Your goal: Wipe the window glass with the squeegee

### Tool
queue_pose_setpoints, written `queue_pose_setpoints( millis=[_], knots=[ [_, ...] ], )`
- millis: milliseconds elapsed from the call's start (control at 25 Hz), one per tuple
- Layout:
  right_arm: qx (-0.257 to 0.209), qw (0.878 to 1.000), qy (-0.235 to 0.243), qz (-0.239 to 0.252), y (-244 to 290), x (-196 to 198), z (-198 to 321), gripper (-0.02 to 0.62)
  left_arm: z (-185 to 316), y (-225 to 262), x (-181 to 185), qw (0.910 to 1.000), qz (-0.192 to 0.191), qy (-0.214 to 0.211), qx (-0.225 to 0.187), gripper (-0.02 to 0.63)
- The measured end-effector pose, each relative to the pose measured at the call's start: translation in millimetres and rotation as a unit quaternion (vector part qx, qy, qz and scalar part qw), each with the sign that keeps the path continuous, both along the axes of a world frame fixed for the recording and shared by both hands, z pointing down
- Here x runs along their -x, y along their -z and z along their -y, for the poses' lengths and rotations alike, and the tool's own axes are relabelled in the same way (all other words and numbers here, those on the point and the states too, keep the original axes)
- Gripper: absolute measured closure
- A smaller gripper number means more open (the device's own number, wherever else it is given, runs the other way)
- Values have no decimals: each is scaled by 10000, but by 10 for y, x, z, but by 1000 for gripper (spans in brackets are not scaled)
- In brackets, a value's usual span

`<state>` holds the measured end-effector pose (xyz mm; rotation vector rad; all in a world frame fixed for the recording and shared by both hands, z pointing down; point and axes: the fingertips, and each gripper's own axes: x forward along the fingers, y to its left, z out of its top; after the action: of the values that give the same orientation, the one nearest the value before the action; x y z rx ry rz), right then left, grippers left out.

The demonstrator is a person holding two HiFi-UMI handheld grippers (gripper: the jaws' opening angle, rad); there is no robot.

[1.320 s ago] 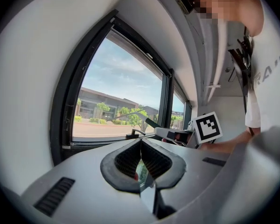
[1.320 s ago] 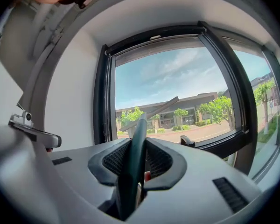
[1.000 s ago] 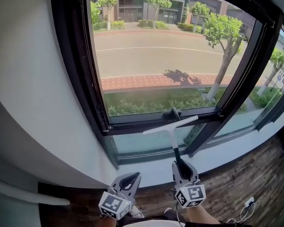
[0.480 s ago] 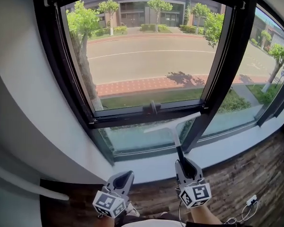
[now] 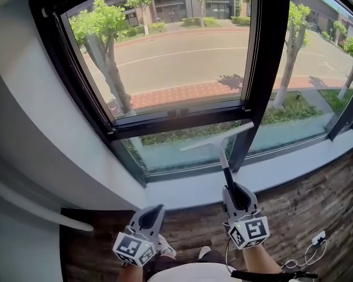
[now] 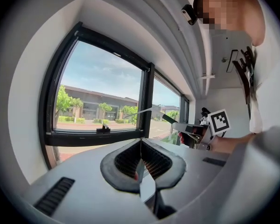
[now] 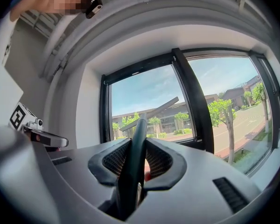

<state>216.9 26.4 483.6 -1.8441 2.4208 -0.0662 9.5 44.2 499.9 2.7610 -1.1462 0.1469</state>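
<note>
The squeegee (image 5: pixel 219 138) has a pale blade on a dark handle (image 5: pixel 228 180). My right gripper (image 5: pixel 240 200) is shut on the handle's lower end and holds the blade up, tilted, in front of the lower window glass (image 5: pixel 176 151) beside the black mullion (image 5: pixel 263 57). I cannot tell whether the blade touches the glass. In the right gripper view the handle (image 7: pixel 134 155) runs between the shut jaws to the blade (image 7: pixel 151 112). My left gripper (image 5: pixel 150 221) hangs low at the left, shut and empty. The left gripper view shows its jaws (image 6: pixel 141 161) closed and the squeegee (image 6: pixel 147 110) off to the right.
The upper window pane (image 5: pixel 170 51) sits in a black frame with a small handle (image 5: pixel 177 111) on its bottom rail. A white sill (image 5: pixel 282 172) runs under the glass, and a white wall (image 5: pixel 41 134) stands at the left. A wooden floor (image 5: pixel 317 198) with a white cable (image 5: pixel 310 247) lies below.
The view has swung left along the window, so the black mullion now stands right behind the squeegee blade. Both grippers keep nearly the same pose, and the right one still holds the squeegee.
</note>
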Motion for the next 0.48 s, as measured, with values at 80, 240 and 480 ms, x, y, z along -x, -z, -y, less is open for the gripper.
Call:
queue_pose_setpoints(
  millis=[80, 240, 480],
  knots=[
    [-57, 10000, 43, -11, 53, -20, -99, 495, -81, 70, -2, 10000, 2, 40, -55, 588],
    [-265, 9995, 78, -156, 198, -1, -334, 496, -220, 130, -14, 9999, -58, -69, -141, 588],
    [-395, 9988, -69, -294, 390, 185, -591, 496, -347, 266, 202, 9991, -175, -176, -333, 588]
  ],
)
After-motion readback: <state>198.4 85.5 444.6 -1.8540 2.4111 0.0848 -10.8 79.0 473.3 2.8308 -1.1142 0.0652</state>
